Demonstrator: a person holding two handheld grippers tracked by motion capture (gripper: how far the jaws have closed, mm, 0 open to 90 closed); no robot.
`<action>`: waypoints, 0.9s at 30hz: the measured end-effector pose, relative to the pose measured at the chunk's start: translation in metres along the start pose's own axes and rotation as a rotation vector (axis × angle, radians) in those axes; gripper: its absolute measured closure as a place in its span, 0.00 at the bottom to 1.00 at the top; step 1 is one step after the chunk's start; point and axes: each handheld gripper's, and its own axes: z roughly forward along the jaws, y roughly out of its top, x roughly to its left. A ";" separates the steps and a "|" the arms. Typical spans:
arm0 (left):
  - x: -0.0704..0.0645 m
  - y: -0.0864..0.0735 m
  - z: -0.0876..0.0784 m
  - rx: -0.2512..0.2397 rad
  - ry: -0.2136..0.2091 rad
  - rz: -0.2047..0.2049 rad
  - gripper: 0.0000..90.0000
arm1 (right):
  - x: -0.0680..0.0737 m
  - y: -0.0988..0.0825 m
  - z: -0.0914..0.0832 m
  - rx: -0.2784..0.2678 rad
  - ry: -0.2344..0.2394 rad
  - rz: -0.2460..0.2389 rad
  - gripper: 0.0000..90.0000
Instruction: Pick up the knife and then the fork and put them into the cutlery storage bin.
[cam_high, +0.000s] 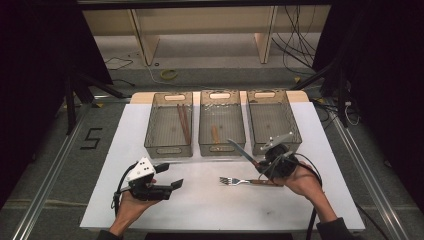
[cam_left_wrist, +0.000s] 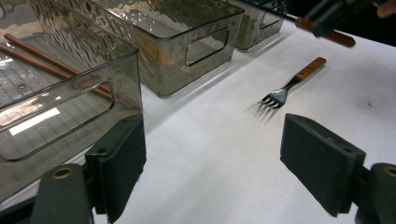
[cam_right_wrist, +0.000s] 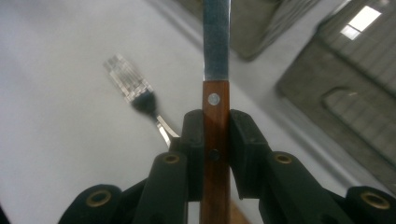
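My right gripper (cam_high: 264, 165) (cam_right_wrist: 216, 140) is shut on the wooden handle of a knife (cam_high: 242, 151) (cam_right_wrist: 216, 70), held above the table with its steel blade pointing toward the bins. A fork (cam_high: 239, 181) (cam_left_wrist: 288, 87) (cam_right_wrist: 135, 91) with a wooden handle lies flat on the white table just below that gripper. At the table's front left, my left gripper (cam_high: 169, 177) (cam_left_wrist: 212, 163) is open with nothing between its jaws, pointing toward the fork. Farther off in the left gripper view, the right gripper (cam_left_wrist: 327, 16) appears with the knife handle (cam_left_wrist: 338, 37).
Three clear smoky bins stand in a row at the back: the left bin (cam_high: 169, 147) (cam_left_wrist: 70, 93) holds brown chopsticks (cam_high: 183, 122) (cam_left_wrist: 42, 60), the middle bin (cam_high: 221, 147) (cam_left_wrist: 187, 56) a wooden-handled utensil (cam_high: 215, 134), and the right bin (cam_high: 272, 120) stands behind the right gripper.
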 end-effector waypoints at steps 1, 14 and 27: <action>0.001 0.000 0.000 -0.002 0.000 -0.001 0.24 | -0.004 0.003 -0.002 -0.010 -0.007 0.009 0.86; 0.001 0.000 -0.001 -0.004 0.003 -0.003 0.24 | -0.051 0.030 -0.015 -0.059 -0.099 0.108 0.86; 0.003 0.000 -0.002 -0.020 0.005 -0.008 0.24 | -0.089 0.052 -0.014 -0.084 -0.146 0.205 0.86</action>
